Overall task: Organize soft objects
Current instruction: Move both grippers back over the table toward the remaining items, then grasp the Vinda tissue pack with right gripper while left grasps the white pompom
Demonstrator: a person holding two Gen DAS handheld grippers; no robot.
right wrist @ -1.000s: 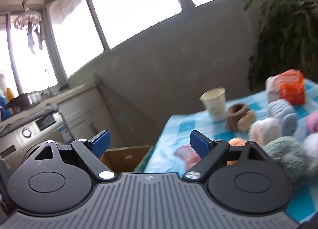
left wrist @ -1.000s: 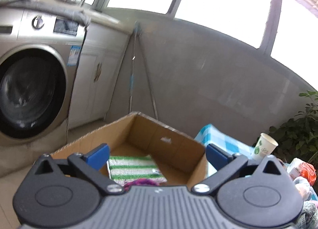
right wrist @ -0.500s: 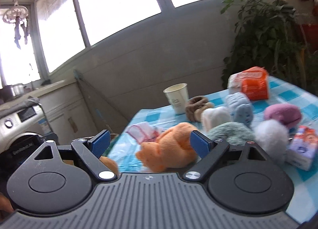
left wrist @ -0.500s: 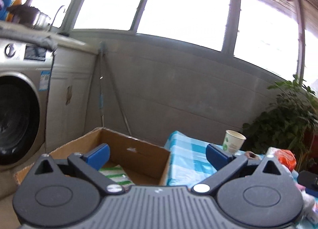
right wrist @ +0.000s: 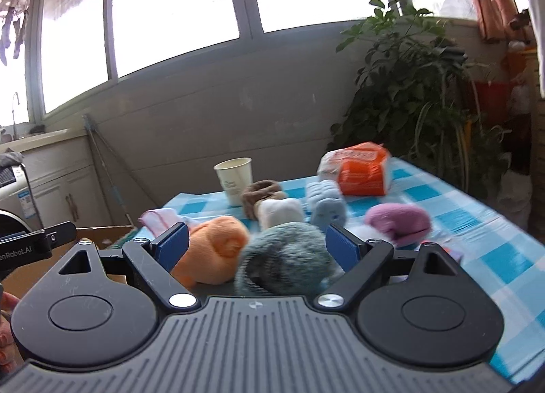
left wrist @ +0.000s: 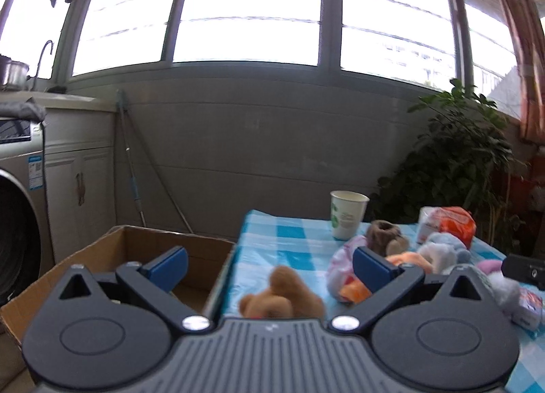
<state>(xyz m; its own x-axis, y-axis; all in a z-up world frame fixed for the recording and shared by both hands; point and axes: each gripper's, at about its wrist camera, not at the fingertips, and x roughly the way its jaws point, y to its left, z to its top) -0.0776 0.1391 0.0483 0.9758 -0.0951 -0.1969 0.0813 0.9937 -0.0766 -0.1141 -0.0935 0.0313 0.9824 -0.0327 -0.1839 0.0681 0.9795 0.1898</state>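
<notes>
Bright windows back our checked table (right wrist: 490, 219), where soft toys cluster mid-frame beside the cardboard box (left wrist: 112, 250) at lower left. Our left gripper (left wrist: 269, 265) and right gripper (right wrist: 255, 245) both hold their fingers apart, empty, with a grey-green plush (right wrist: 282, 261) just ahead of the right one.

Brown plush (left wrist: 282, 294) between spread tool (left wrist: 269, 265)

black ribbed body, blue fingers (left wrist: 166, 265), silver screws
</notes>
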